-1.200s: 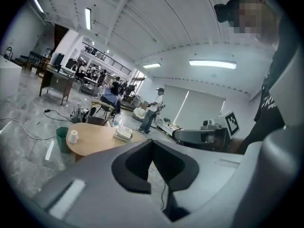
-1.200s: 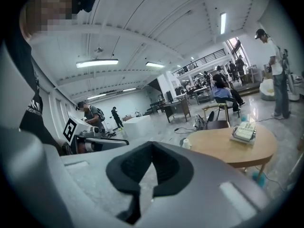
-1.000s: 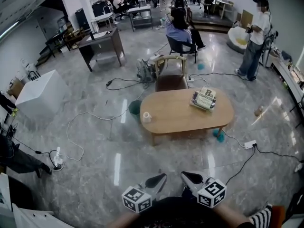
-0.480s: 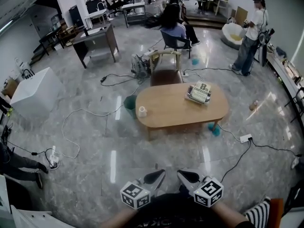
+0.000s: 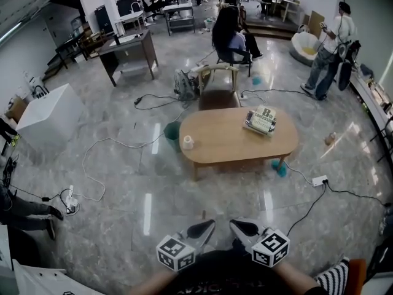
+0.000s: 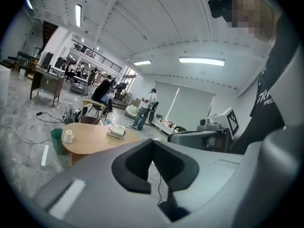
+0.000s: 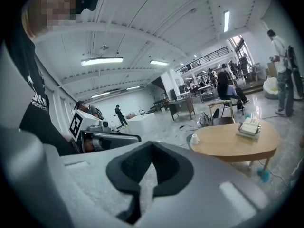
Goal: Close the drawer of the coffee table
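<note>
well short of the desk (image 5: 227,147), left gripper (image 5: 201,230) and right gripper (image 5: 247,228) hover as a second ago, fingers together, empty; no drawer shows.

One head camera above, one on each gripper.
The head view looks steeply down past the left gripper (image 5: 199,230) and right gripper (image 5: 245,228) at its lower edge to the coffee table (image 5: 227,141) well ahead of them. Each gripper view faces nearly level along its own jaws, seen close up. Both share that table beyond the tips, and each shows the other gripper beside it.
</note>
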Demonstrator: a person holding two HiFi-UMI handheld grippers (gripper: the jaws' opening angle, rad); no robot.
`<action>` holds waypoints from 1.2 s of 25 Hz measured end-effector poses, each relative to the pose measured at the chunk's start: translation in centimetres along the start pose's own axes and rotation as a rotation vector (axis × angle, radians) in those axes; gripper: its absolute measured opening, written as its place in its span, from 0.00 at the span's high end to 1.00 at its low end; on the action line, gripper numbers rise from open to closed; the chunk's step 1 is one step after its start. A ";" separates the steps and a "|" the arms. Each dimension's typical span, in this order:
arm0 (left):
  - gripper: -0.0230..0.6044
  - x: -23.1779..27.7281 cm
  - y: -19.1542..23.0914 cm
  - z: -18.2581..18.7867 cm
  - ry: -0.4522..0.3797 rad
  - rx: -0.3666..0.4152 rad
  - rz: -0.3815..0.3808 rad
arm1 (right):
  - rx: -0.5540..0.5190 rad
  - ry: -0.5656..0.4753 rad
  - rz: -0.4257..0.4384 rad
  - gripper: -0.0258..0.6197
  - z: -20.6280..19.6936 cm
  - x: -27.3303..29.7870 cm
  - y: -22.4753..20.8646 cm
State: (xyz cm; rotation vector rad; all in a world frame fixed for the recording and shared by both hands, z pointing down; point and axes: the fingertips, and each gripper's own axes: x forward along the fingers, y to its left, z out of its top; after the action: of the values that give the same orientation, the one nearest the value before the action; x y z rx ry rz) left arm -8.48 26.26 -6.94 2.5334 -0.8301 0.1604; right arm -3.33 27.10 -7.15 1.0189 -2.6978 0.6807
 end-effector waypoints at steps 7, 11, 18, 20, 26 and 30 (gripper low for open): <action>0.96 -0.4 -0.5 -0.7 0.006 -0.006 -0.008 | 0.002 0.008 0.017 0.96 -0.8 -0.1 0.8; 0.96 -0.2 -0.8 -0.9 0.012 -0.002 -0.011 | 0.012 0.010 0.025 0.96 -1.0 -0.2 0.7; 0.96 -0.1 -1.3 -0.7 0.008 0.001 -0.019 | 0.009 0.013 0.025 0.96 -1.0 -0.7 0.8; 0.96 0.1 -1.5 -0.8 0.010 0.005 -0.026 | 0.007 0.015 0.021 0.96 -1.1 -0.8 0.7; 0.96 0.8 -1.4 -1.0 0.012 0.000 -0.036 | 0.008 0.020 0.009 0.96 -1.4 -0.9 0.1; 0.96 1.0 -1.5 -1.1 0.020 0.014 -0.043 | 0.011 0.022 0.006 0.96 -1.5 -0.8 0.0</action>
State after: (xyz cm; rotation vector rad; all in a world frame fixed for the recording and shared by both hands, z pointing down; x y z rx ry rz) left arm -6.74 27.28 -6.32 2.5561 -0.7686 0.1778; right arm -2.71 28.23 -6.07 1.0012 -2.6821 0.7048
